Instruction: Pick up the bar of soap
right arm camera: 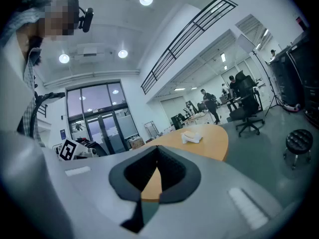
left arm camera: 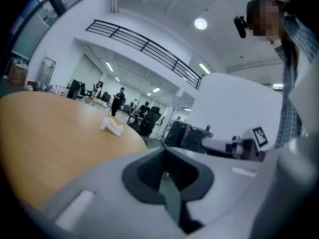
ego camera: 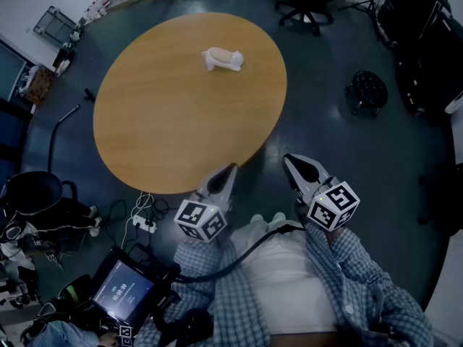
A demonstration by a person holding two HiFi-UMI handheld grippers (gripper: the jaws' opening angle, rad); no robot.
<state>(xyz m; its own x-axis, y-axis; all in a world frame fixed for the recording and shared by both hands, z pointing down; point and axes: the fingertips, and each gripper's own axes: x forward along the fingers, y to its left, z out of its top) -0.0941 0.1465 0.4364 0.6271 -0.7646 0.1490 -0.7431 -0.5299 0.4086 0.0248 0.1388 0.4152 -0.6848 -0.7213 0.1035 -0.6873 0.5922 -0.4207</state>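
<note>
We held the left gripper (ego camera: 226, 172) and the right gripper (ego camera: 291, 162) level at the near edge of the round wooden counter (ego camera: 145, 121), both pairs of jaws closed together on nothing, while the pale bar of soap (ego camera: 223, 59) lay well apart, toward the counter's far side.

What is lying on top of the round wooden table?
Only the bar of soap, resting on something white, perhaps a cloth or holder, toward the far side of the table. Whatever lies directly beneath the soap is covered.
</note>
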